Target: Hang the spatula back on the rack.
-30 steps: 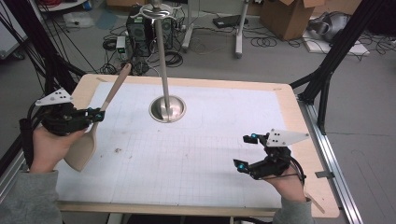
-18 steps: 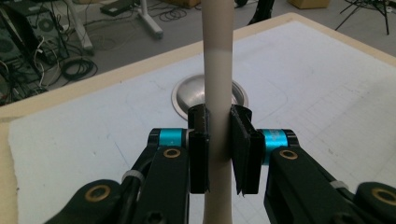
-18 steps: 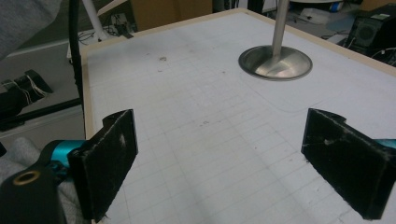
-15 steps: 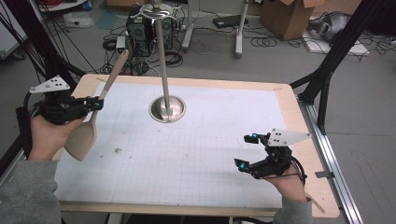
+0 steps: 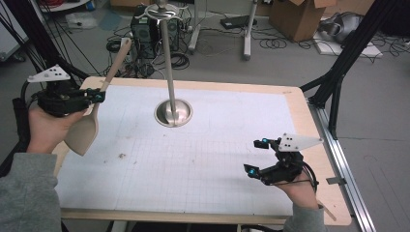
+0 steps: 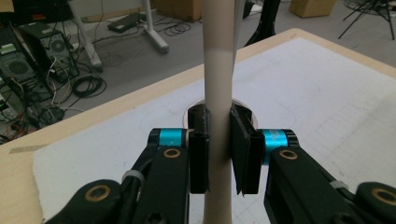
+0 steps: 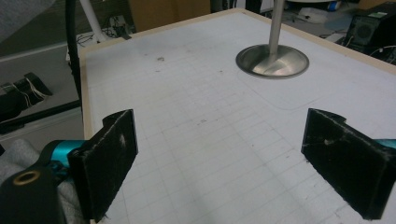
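The left tongs (image 6: 218, 154) clamp the wooden spatula (image 5: 87, 130) by its handle; it looks light and stiff (blade-heavy, so it may swing). The right tongs (image 7: 233, 163) stand open and empty.

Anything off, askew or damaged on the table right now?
Nothing serious. The wooden spatula hangs tilted in the left gripper, clamped on its handle, blade down over the table's left edge. The white mat has small dark specks near that side. The metal stand is upright.
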Motion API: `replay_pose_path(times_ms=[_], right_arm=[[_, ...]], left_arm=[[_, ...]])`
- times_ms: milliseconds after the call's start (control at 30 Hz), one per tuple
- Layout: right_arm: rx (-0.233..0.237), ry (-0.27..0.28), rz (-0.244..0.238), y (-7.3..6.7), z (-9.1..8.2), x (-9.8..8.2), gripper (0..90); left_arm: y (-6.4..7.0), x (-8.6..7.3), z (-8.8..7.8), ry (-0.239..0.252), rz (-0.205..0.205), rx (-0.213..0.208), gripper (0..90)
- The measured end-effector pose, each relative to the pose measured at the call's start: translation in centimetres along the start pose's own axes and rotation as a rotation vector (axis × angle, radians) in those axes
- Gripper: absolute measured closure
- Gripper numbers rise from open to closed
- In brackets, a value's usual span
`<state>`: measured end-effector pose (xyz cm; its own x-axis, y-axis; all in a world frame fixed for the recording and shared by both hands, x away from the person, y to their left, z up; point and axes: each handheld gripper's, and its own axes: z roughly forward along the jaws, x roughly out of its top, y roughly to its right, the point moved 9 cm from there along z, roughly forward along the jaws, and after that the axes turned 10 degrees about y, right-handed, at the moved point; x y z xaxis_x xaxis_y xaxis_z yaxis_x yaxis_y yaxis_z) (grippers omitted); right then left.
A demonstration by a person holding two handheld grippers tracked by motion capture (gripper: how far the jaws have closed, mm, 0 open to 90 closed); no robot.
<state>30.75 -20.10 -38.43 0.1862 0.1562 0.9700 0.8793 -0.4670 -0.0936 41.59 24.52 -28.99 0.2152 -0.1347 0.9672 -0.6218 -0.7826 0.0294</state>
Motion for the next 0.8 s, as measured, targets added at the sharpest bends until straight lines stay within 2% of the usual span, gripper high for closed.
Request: replay_pose_path(times_ms=[167,500,800], right_arm=[[0.001,-0.005,0.003,0.0,0.0,-0.1,9.6],[-0.004,-0.005,0.01,0.2,-0.2,-0.3,9.6],[-0.009,-0.001,0.014,0.3,-0.5,-0.4,9.6]], left_arm=[[0.2,1.1,0.4,0.015,0.009,-0.01,78.1],[0.2,2.4,1.2,0.039,-0.007,-0.017,78.1],[-0.1,3.8,0.9,0.074,-0.017,-0.034,78.1]])
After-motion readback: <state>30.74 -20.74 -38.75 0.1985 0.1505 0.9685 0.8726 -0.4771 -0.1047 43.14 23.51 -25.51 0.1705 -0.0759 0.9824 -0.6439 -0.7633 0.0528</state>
